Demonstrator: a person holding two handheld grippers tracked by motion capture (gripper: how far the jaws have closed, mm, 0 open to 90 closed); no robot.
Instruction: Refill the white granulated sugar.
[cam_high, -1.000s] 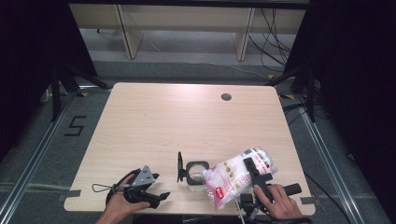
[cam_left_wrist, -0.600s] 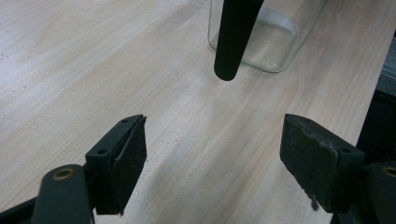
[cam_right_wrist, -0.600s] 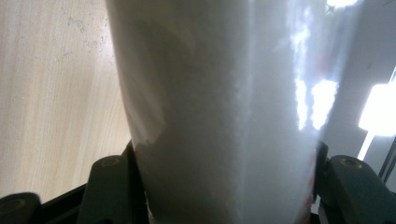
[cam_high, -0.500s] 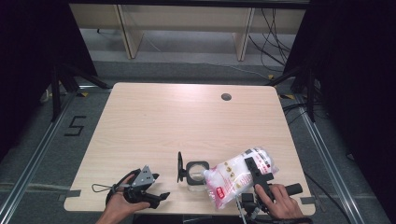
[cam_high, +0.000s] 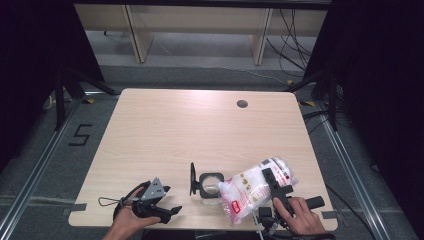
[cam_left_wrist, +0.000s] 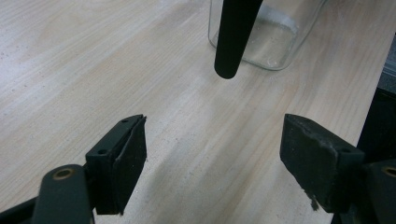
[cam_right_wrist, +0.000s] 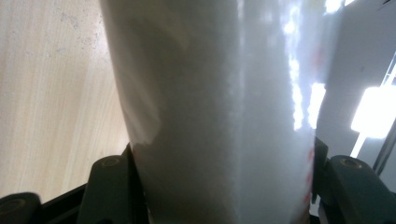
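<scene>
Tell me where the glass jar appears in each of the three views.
High view: the glass jar stands near the table's front edge, its mouth at the bag of white grains.
Left gripper view: its base at top centre, beyond the open jaws.
Right gripper view: not in it.
Shared landmark: the black lid beside the jar.

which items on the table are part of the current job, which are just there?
In the job:
- bag of white granules, clamped in the right tool, tilted toward the jar
- open glass jar with its black hinged lid standing up
- left tool, open, beside the jar, holding nothing

Just there:
- round cable hole at the table's far side
</scene>
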